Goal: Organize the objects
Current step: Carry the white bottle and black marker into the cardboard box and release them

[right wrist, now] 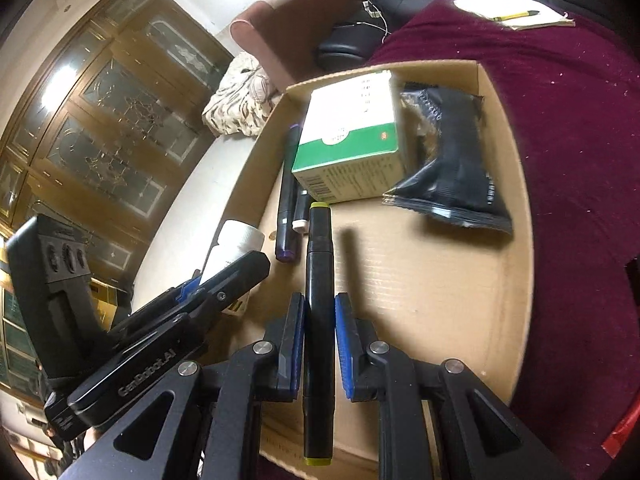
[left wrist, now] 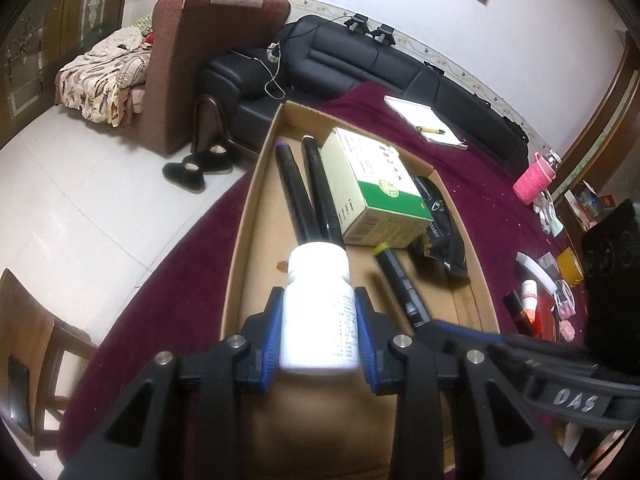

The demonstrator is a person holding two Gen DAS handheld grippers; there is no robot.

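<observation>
Item, nearest: right gripper (right wrist: 319, 344), jaws pinching a black marker (right wrist: 319, 280) with yellow-green end caps; the marker's long axis runs along the fingers, its far tip aimed at the green-and-white carton (right wrist: 350, 136) and poised over the bare floor of the cardboard box (right wrist: 516, 208). Beside it, toward the box's left wall: left gripper (left wrist: 319, 332), jaws clamped on the sides of a white pill bottle (left wrist: 318, 300), cap pointing away, small print down its label. The bottle hangs just inside the box's near-left part, so the left hand looks closer to a drop spot. Farther in: two dark markers (left wrist: 308, 188) lying side by side lengthwise against the carton's left face. Right of the carton: a black foil packet (right wrist: 452, 164). Beyond the box, on the maroon cloth (right wrist: 560, 120): a notepad (left wrist: 424, 118) bearing a pen.
</observation>
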